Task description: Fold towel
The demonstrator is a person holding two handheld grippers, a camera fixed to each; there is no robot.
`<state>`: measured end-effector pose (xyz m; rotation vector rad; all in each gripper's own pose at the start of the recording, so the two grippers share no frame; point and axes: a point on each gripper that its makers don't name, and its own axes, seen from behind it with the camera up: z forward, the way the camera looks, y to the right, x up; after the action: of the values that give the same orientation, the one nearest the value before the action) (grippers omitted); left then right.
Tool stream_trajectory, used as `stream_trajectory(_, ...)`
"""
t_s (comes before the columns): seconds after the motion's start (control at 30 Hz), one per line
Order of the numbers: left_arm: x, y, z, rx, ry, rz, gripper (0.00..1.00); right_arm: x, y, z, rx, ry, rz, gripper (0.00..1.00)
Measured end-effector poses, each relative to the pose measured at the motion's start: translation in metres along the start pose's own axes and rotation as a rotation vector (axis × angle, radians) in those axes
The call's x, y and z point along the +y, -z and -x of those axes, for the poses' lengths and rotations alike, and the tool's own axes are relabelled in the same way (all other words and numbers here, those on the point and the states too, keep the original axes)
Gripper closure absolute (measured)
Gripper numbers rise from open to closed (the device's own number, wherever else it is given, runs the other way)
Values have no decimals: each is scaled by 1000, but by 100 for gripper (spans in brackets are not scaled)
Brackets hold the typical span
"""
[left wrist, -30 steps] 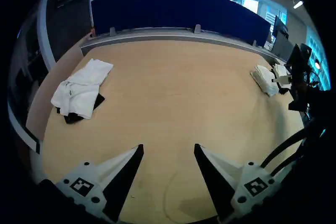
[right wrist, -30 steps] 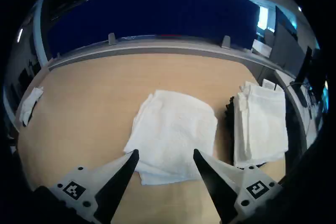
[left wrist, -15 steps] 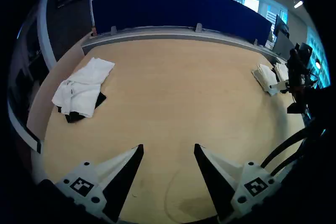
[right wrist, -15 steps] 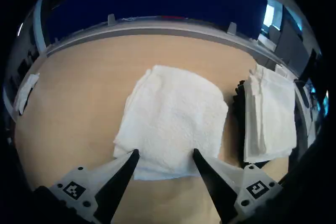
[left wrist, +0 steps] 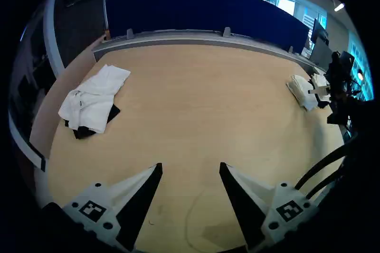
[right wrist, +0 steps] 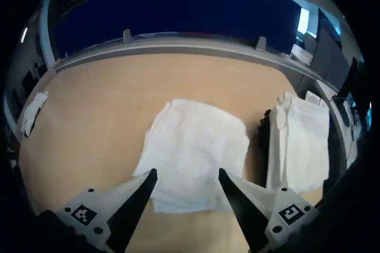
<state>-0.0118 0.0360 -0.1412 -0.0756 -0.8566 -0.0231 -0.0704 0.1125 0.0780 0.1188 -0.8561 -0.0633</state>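
pale wood desk [left wrist: 199,96] runs back to a grey rail and a dark blue partition [left wrist: 199,11] in the left gripper view. the left gripper [left wrist: 190,165] has its two fingers spread wide at the bottom, with bare desk in the gap and nothing pinched. the folded white towel [left wrist: 300,92] lies far off by the right rim, well apart from these fingers and small in the picture. just beyond it sits a dark shape that is hard to make out, and dark cables [left wrist: 327,167] curve in below. a loose pile of white cloth [left wrist: 92,98] lies to the left, with a dark piece [left wrist: 85,132] poking out from under its near edge.

same desk and partition in the right gripper view. the right gripper [right wrist: 186,173] is spread too, clamping nothing. the towel [right wrist: 194,148] lies straight ahead, folded into a rough square, its near part filling the gap between the fingertips and its near edge just past them toward the camera. whether the tips touch the cloth cannot be told. the fingers cover the towel's near corners. just beside it on the right stands a stack of white towels [right wrist: 301,144] on something dark [right wrist: 262,129], cut off by the rim. a small white cloth [right wrist: 33,110] lies at the far left edge.
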Motion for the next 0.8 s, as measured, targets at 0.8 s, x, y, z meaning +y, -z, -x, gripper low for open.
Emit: stream_trajectory(0.8, -13, 5, 12, -13, 6, -37, 11, 16, -60, -33, -43, -19, 18, 0)
